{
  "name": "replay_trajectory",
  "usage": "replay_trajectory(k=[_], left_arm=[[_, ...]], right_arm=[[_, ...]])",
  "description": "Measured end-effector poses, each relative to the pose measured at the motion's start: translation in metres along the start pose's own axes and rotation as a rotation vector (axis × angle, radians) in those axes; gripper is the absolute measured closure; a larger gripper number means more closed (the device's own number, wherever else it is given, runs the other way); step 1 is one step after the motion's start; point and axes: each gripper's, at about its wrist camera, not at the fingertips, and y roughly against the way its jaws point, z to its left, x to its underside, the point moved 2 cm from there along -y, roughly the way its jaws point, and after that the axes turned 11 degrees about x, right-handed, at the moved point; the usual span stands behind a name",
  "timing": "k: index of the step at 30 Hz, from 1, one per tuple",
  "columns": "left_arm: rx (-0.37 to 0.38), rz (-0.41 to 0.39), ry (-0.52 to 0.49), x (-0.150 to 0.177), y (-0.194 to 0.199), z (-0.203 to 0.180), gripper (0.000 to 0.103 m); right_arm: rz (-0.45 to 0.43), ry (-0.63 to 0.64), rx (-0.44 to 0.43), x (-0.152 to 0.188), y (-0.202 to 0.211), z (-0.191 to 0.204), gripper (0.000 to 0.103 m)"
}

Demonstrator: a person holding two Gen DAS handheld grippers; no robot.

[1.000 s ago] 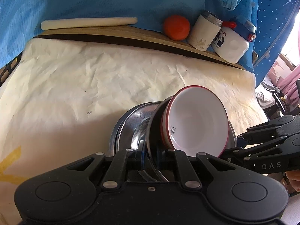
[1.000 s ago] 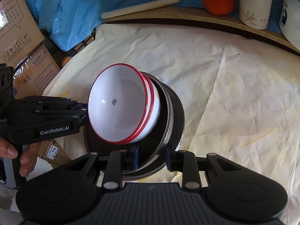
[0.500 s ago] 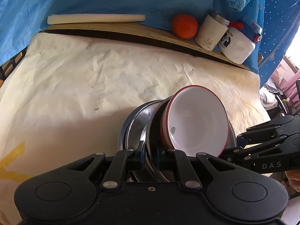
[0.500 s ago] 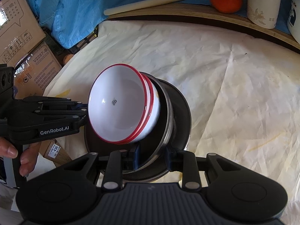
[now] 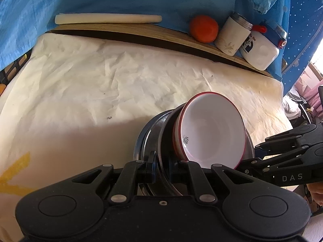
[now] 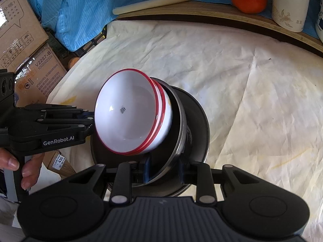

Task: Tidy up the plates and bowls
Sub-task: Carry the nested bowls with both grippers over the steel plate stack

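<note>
1. At the far left of the right wrist view, cardboard boxes (image 6: 30, 46) stand beyond the bench edge, and a hand (image 6: 24, 167) grips the handle of the left gripper (image 5: 160, 166).
2. The left gripper's fingers are drawn narrow, pinching the rim of a metal plate (image 5: 164, 141) in the tilted stack.
3. White bowls with red rims (image 6: 131, 113) sit nested on the metal plates, leaning on their side, near the front edge of the bench (image 5: 90, 92) with its creased pale cover.
4. The right gripper (image 6: 163, 171) clamps its fingers partly closed on the plates' rims from the opposite side.
5. Along the back ledge lie a pale rod (image 5: 109, 18), an orange (image 5: 203, 29), a white cup (image 5: 234, 35) and a white jar (image 5: 260, 50).
</note>
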Motion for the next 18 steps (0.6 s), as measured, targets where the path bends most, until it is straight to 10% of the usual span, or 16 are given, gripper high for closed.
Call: replay_trajectory(k=[18], left_arm=[[0.000,-0.003,0.010,-0.0017,-0.0002,0.0006,0.093]], right_arm=[[0.003,-0.010,-0.010,-0.0030,-0.0024,-0.0026,0.073]])
